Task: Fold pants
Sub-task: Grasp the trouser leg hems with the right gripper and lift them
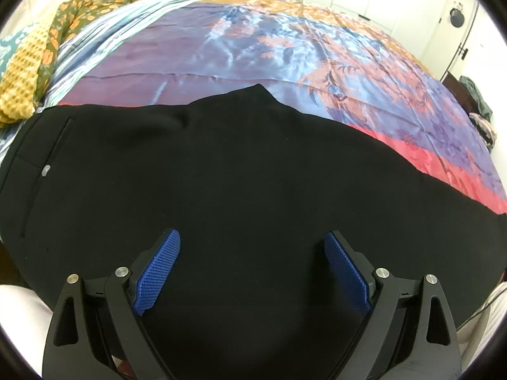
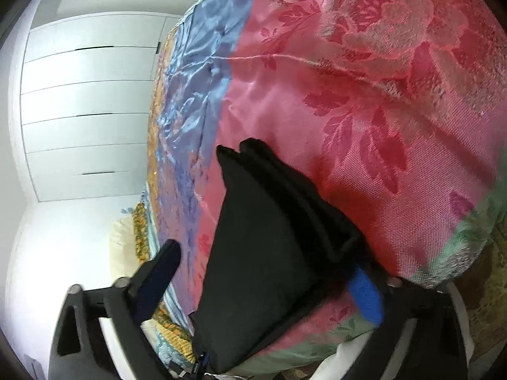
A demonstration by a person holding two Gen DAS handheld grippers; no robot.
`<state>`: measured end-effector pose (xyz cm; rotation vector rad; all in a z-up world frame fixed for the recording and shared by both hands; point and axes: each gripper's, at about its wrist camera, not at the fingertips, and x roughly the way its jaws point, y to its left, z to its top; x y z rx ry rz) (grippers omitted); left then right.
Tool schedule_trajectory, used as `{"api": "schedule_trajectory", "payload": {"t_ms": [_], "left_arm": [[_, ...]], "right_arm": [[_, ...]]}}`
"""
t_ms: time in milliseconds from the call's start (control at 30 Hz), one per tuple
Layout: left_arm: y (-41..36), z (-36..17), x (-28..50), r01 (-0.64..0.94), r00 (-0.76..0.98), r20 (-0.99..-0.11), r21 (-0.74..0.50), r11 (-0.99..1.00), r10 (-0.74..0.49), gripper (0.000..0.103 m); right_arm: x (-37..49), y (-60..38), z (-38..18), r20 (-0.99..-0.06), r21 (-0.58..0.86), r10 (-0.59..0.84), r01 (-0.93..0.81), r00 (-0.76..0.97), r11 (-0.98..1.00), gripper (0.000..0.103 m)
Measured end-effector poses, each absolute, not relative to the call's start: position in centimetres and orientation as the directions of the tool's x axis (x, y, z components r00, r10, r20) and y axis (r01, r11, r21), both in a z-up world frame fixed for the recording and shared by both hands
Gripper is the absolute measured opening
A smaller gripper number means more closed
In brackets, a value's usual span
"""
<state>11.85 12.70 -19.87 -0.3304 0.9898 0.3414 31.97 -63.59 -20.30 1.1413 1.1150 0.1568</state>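
Black pants (image 1: 221,164) lie flat across the near side of a bed, with a pocket slit and a small silver button (image 1: 46,170) at the left. My left gripper (image 1: 253,240) hovers over the pants, open and empty, its blue pads (image 1: 158,272) wide apart. In the right wrist view the camera is rolled sideways. The pant leg ends (image 2: 263,240) lie stacked on the pink cover and pass between the jaws of my right gripper (image 2: 269,259), which are spread wide around the cloth. The right blue pad (image 2: 364,294) sits partly under the hem.
The bed has a satin cover (image 1: 253,47) in blue, purple, orange and pink (image 2: 364,95). A yellow knit blanket (image 1: 22,79) and a floral cloth (image 1: 95,3) lie at the far left. White cupboards (image 2: 85,107) stand beyond the bed. Clothes (image 1: 478,101) lie at the right.
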Motion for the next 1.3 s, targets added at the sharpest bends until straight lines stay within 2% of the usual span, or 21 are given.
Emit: {"api": "schedule_trajectory", "payload": {"t_ms": [33, 200, 300, 333, 367, 567, 733, 1033, 1300], "left_arm": [[12.7, -19.9, 11.9, -0.425, 0.505, -0.853, -0.117, 0.897, 0.129, 0.094], [12.7, -19.9, 11.9, -0.426, 0.506, -0.853, -0.117, 0.897, 0.129, 0.094], [12.7, -19.9, 11.9, -0.426, 0.506, -0.853, -0.119, 0.897, 0.128, 0.094], [12.8, -19.9, 11.9, -0.426, 0.507, -0.853, -0.12, 0.897, 0.127, 0.094], [12.8, -19.9, 11.9, -0.426, 0.508, -0.852, -0.122, 0.896, 0.126, 0.094], [12.9, -19.9, 11.8, -0.431, 0.51, -0.851, -0.131, 0.893, 0.122, 0.094], [13.0, -19.1, 11.3, -0.448, 0.523, -0.846, -0.173, 0.877, 0.1, 0.094], [12.8, -18.1, 9.9, -0.452, 0.561, -0.826, -0.257, 0.855, 0.048, 0.094], [12.8, -18.1, 10.0, -0.437, 0.575, -0.818, -0.303, 0.847, 0.003, 0.094]], "right_arm": [[31.9, -63.8, -20.4, -0.624, 0.781, 0.605, 0.419, 0.494, 0.464, 0.079], [31.2, -64.3, -20.5, -0.625, 0.779, 0.59, 0.443, 0.51, 0.443, 0.069], [31.1, -64.4, -20.5, -0.663, 0.748, 0.558, 0.475, 0.499, 0.463, 0.045], [31.0, -64.5, -20.5, -0.675, 0.738, 0.549, 0.483, 0.493, 0.472, 0.03], [31.1, -64.4, -20.4, -0.681, 0.731, 0.545, 0.483, 0.489, 0.481, 0.028], [31.4, -62.8, -18.1, -0.695, 0.713, 0.518, 0.39, 0.498, 0.582, 0.025], [31.2, -61.9, -17.2, -0.638, 0.764, 0.56, 0.342, 0.529, 0.547, 0.024], [30.4, -56.3, -14.5, -0.425, 0.904, 0.71, 0.226, 0.561, 0.363, 0.024], [31.3, -42.3, -13.2, -0.207, 0.978, 0.862, 0.115, 0.464, 0.173, 0.024]]}}
